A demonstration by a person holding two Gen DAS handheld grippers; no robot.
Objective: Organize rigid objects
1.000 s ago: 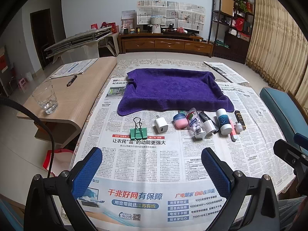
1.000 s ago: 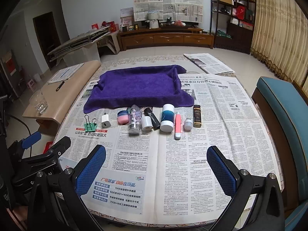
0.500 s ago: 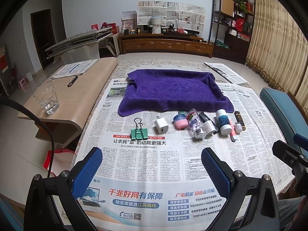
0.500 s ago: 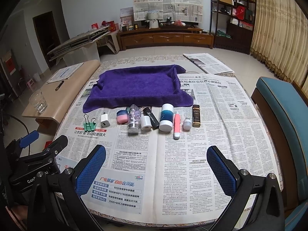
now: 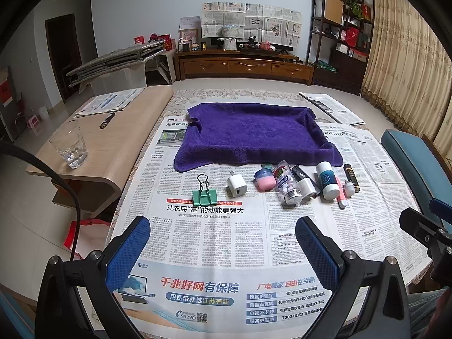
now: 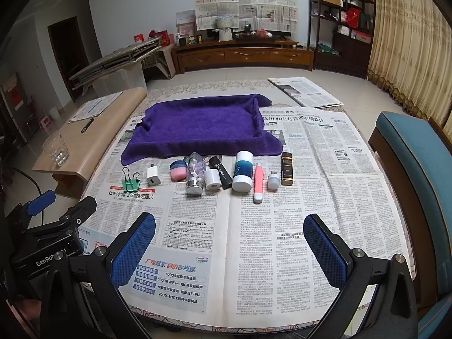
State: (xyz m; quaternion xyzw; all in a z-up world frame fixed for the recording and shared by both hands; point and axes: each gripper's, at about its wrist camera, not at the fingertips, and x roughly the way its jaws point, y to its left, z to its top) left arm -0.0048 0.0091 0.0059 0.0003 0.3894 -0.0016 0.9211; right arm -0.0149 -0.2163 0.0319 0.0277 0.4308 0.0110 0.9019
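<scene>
Both grippers hung low over the near edge of the newspaper-covered table [image 6: 325, 169], empty, their blue pads spread wide apart. The left gripper [image 5: 223, 243] looked across print toward a row of small things lying well ahead of its fingers; the right gripper [image 6: 228, 240] faced the same row from further right.

Ahead of the left gripper and slightly to its left sat the green binder clip [image 5: 204, 195], its wire handles pointing away toward the purple towel [image 5: 254, 135]. Just right of it lay the white charger block [image 5: 237, 188]. Next came the pink and blue jar [image 5: 265, 180], then the clear bottle of pellets [image 5: 286, 183] on its side — long axis running toward the gripper, metal cap nearest.

From the right gripper, straight ahead, the black tube [image 6: 221, 173] lay tilted, its white cap [image 6: 212, 179] toward the gripper. To its right the white and blue bottle [image 6: 243, 173] lay lengthwise, base nearest. The pink pen-shaped stick [image 6: 258, 182] pointed the same way, just beside a small white bottle [image 6: 273, 180] and a dark brown bottle [image 6: 286, 169] — all in front of the towel's near hem.

A drinking glass [image 5: 69, 148] stood on the wooden bench [image 5: 113, 152] far off the left gripper's left side.
</scene>
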